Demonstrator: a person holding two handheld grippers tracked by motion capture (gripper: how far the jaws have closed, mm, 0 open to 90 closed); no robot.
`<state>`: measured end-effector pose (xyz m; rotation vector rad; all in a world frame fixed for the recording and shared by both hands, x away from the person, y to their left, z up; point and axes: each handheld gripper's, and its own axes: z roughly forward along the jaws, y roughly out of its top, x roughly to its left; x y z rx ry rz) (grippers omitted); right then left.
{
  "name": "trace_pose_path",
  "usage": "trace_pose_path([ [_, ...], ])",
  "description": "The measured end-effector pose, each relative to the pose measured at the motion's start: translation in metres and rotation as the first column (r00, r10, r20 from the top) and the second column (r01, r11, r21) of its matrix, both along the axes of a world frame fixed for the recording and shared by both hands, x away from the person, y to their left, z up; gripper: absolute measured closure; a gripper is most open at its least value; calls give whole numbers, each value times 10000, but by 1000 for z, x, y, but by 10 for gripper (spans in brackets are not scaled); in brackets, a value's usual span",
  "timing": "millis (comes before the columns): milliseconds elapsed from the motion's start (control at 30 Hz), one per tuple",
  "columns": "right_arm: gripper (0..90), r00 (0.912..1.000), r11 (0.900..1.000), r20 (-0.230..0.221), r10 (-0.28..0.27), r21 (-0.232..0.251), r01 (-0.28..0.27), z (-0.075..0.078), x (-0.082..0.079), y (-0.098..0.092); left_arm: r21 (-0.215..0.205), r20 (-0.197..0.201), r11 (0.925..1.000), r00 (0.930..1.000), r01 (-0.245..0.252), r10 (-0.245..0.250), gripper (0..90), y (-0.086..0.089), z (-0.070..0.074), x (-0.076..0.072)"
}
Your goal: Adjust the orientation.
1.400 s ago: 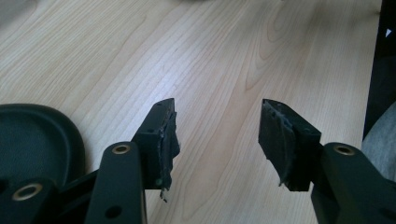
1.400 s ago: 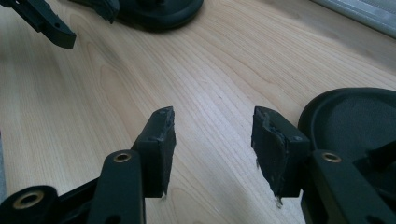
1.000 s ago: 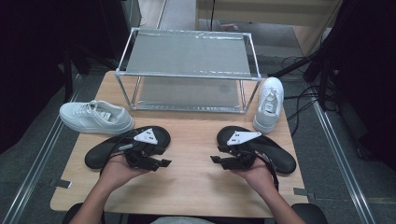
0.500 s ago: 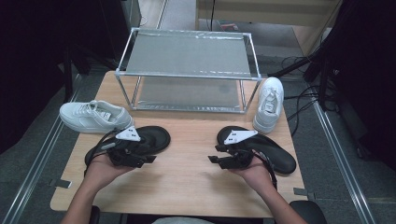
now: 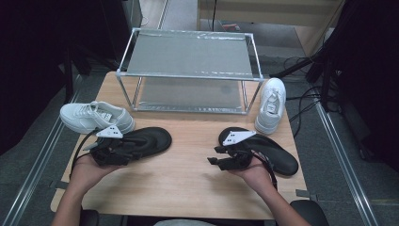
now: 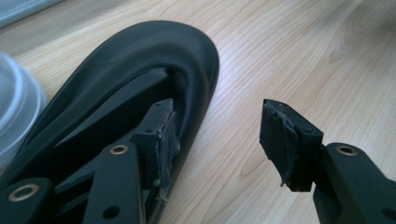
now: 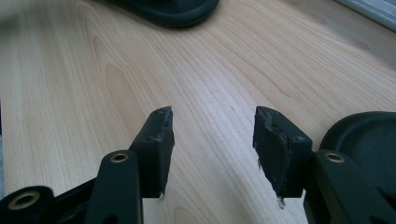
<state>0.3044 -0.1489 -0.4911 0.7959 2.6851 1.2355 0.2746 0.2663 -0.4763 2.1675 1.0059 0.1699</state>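
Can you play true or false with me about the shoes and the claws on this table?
1. Two white sneakers are on the table. True: a left white sneaker and a right white sneaker.
2. The left claw is squeezing the black slipper. False: its jaws stand open; one is over the left black slipper, the other over bare table.
3. A shoe sits on top of the metal rack. False: its top shelf is bare.
4. The right claw is open with only wood between its jaws. True.
5. Both black slippers lie on the floor. False: the right black slipper and the left one lie on the table.
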Motion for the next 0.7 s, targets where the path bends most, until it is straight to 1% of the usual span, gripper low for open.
trace_pose_path([
  [33,490,10000,10000,-22,1,-26,-1,0,0,1,70,-41,10000,10000,-52,52,457,2,-1,0],
  [67,490,10000,10000,-17,29,-26,-29,0,1,2,97,-129,9997,9997,-211,212,456,8,-5,1],
  [100,490,10000,10000,-17,29,-26,-29,0,1,2,97,-129,9997,9997,-211,212,458,8,-5,1],
  [200,488,10000,10000,-27,40,-38,-40,0,1,4,61,-188,9995,9993,-317,318,467,17,-10,2],
  [267,485,9999,9999,31,136,-50,-135,0,2,5,186,-159,9997,9997,-164,167,477,20,-15,1],
  [367,485,9999,9999,10,159,-64,-159,0,2,6,236,-183,9997,9998,-33,37,484,19,-19,1],
  [467,484,9997,9997,23,231,-89,-231,0,3,9,506,-163,9984,9996,257,-249,506,17,-27,2],
  [533,483,9997,9997,17,226,-72,-226,0,4,9,500,-194,9983,9993,315,-305,519,17,-28,4],
  [600,482,9996,9996,10,277,-94,-277,0,5,10,536,-216,9979,9992,359,-347,568,16,-31,6],
  [633,483,9995,9995,30,313,-97,-312,0,5,10,512,-279,9979,9989,387,-373,577,16,-33,8],
  [700,482,9995,9994,16,318,-103,-318,0,5,11,540,-240,9977,9990,403,-390,626,16,-34,8],
])
